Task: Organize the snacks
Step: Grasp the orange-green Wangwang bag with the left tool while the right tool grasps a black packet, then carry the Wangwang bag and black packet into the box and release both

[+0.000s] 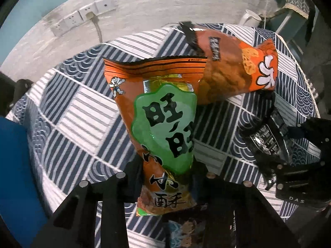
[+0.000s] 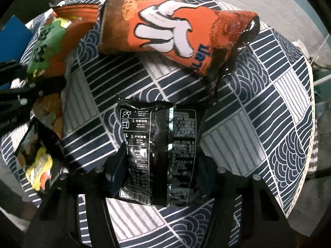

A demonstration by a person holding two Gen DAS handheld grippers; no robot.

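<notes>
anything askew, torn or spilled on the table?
Nothing torn or spilled. The large orange bag lies skewed on the tablecloth. The left tool holds the green-label bag; the right tool grips the black packet.

Navy-and-white tablecloth, done in stripes and wave scallops. Orange snack bag with green label seen centre; orange-brown bag, white lettering at 12 o'clock; black printed packet below.
</notes>
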